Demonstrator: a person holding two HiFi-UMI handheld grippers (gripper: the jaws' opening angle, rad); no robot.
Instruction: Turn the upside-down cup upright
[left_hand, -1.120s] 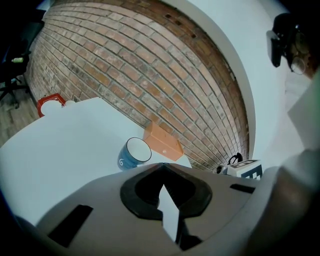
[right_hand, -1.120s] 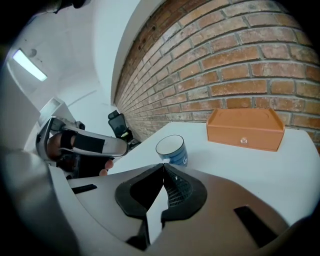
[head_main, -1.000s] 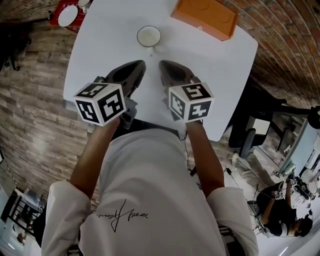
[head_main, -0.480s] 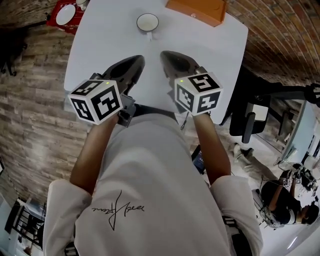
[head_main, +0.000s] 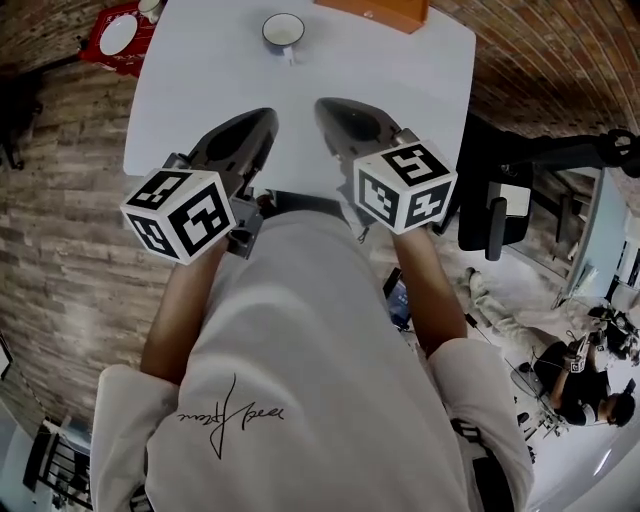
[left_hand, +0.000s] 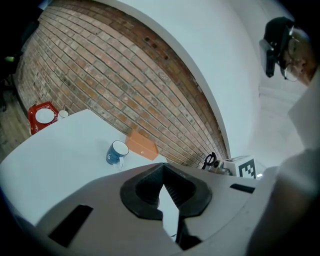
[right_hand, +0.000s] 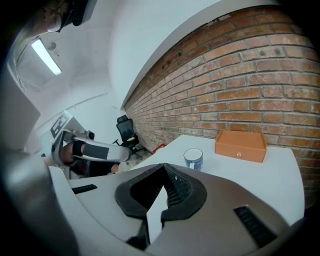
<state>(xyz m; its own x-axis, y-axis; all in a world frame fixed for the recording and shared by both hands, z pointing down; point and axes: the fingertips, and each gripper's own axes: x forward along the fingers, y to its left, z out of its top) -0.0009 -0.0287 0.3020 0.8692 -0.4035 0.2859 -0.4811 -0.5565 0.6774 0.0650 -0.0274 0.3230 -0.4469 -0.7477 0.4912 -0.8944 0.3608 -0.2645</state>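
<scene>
Brick wall; plank floor

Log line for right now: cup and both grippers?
cup: upright, apart from both grippers | left gripper: shut, empty | right gripper: shut, empty

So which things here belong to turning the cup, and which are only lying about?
For the job: blue cup, already standing upright; left hand-held gripper and right hand-held gripper, both shut and empty; white table.
Lying about: orange box; red tray with a white dish, off the table; black office chair.
</scene>
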